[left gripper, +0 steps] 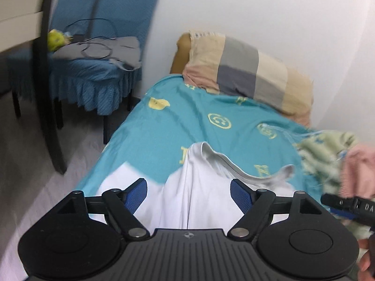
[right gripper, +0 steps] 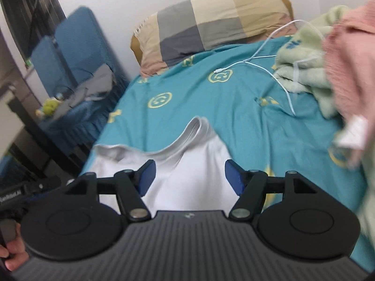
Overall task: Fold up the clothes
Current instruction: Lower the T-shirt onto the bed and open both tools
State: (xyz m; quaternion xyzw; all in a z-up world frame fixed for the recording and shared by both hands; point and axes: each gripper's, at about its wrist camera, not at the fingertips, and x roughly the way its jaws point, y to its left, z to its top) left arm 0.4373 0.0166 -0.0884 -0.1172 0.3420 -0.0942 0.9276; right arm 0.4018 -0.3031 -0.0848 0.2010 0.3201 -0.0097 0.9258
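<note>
Where it lies crumpled on the teal bedsheet point(left gripper: 164, 126), the white shirt point(left gripper: 199, 187) shows a raised ridge and a curved neckline (blurred). Only the right wrist view shows a white cable point(right gripper: 264, 65) near the green blanket point(right gripper: 302, 70). Both the left gripper point(left gripper: 188, 195) and right gripper point(right gripper: 189, 178) tilt downward over the shirt, jaws spread wide, gripping nothing.

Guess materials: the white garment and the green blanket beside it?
White garment: thin knit, probably cotton jersey, matte; it drapes in soft folds with a ribbed-looking neckline. Green blanket: fluffy fleece or plush, likely synthetic; the surface looks fuzzy and thick.
</note>
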